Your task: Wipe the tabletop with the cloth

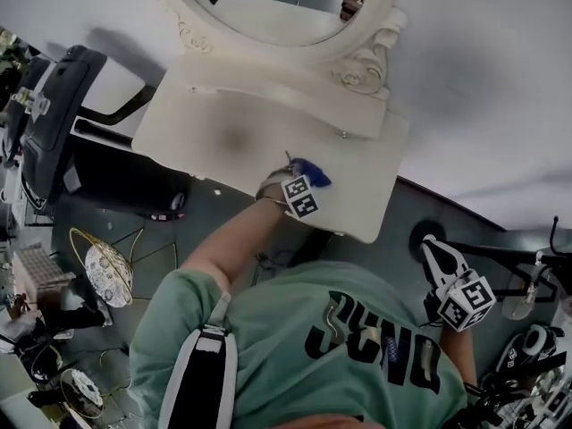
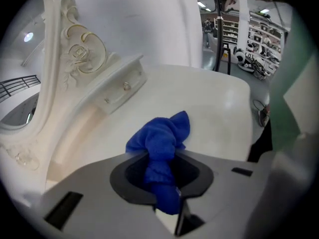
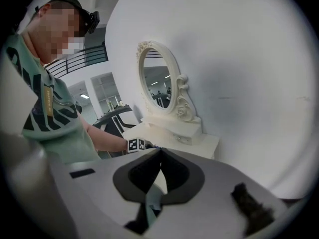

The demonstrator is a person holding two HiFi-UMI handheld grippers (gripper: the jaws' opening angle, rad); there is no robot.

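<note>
L gripper is clenched on blue cloth. Cloth is bunched and held over white tabletop, nr its front edge and in front of the mirror. Contact w/ surface can't be judged. R gripper is held off to the side of the table, jaws pressed together w/ nothing btwn.

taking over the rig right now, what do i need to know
Left gripper: shut on the cloth, over the front right part of the tabletop.
Right gripper: shut, empty, held off the table at the person's right side.
Done: the cloth is in the jaws and at the table. How much has been wiped does not show.
Left: wipe the tabletop, probably all of it.
</note>
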